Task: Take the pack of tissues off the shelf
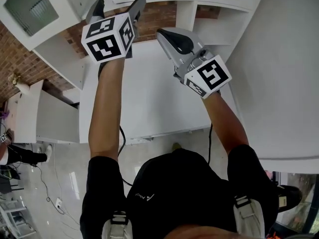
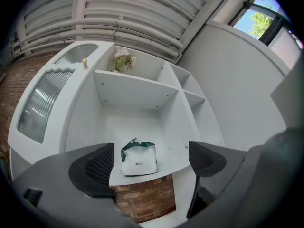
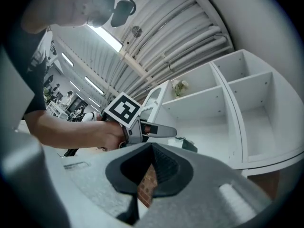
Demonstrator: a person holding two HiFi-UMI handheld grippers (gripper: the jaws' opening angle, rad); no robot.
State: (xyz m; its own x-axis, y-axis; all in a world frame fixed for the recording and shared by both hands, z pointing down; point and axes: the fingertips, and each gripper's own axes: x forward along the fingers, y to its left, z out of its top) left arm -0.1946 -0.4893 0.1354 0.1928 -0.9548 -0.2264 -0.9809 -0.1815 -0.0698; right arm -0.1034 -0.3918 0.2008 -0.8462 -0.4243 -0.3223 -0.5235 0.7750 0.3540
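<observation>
Two grippers. Left gripper (image 1: pixel 118 8) is wide open, empty and nearer. Pack (image 2: pixel 138 159) stands on shelf (image 2: pixel 180 161) edge straight ahead, lined up between its jaws, untouched. Right gripper (image 1: pixel 162 34) is closed, empty, set back.

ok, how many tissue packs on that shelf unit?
1. The tissue pack sits on the lower shelf, near its front edge. None shows in the other compartments, though part of the unit is out of view.

Pack (image 2: pixel 138 159): white, dark green top. Shelf (image 2: pixel 137 87): plain white. Brick (image 2: pixel 147 198), at 6 o'clock of the pack: red-brown, pale joints. Left gripper (image 2: pixel 151 148) and right gripper (image 3: pixel 152 148): grey, black textured pads (image 2: pixel 97 167). Left cube (image 1: pixel 109 38) and right cube (image 1: pixel 209 76): white, black square markers.
</observation>
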